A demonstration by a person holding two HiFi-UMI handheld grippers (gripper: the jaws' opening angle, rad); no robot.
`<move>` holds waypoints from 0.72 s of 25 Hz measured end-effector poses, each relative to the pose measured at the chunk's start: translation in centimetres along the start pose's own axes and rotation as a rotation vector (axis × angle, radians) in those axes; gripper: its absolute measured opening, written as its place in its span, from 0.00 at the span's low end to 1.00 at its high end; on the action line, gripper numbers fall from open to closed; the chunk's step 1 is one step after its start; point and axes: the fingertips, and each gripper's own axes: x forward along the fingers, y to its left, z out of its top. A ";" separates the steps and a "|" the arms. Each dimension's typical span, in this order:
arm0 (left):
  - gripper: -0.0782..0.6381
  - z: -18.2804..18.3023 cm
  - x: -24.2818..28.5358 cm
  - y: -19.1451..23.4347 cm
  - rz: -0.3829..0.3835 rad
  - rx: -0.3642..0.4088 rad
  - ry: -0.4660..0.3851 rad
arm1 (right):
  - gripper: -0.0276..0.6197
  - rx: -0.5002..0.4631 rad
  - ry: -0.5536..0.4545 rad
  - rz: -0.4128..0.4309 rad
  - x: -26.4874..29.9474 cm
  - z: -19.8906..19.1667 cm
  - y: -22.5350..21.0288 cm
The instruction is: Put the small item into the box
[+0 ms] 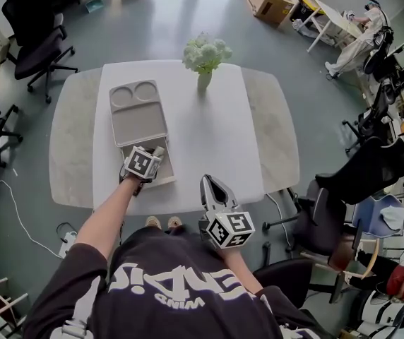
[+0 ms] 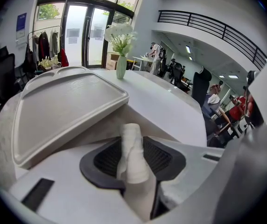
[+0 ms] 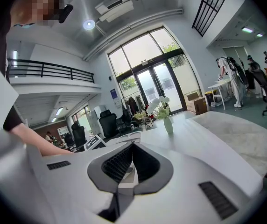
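A beige box (image 1: 165, 177) lies open near the table's front left, and its lid (image 1: 138, 112), with two round hollows, is folded back away from me. My left gripper (image 1: 152, 155) hangs over the box, shut on a small white roll (image 2: 132, 146). In the left gripper view the roll stands upright between the dark pads (image 2: 106, 158), and the lid (image 2: 63, 106) fills the left. My right gripper (image 1: 209, 183) hovers at the table's front edge, right of the box. Its jaws meet at the tips (image 3: 132, 146) with nothing between them.
A vase of white flowers (image 1: 205, 58) stands at the far middle of the white table (image 1: 209, 133). Office chairs (image 1: 36, 37) stand to the left and dark chairs (image 1: 371, 171) to the right. A person (image 1: 361, 37) works at a far desk.
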 end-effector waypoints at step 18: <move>0.31 3.9 -5.6 -1.0 0.002 0.017 -0.152 | 0.08 -0.010 0.022 0.063 1.1 0.0 1.6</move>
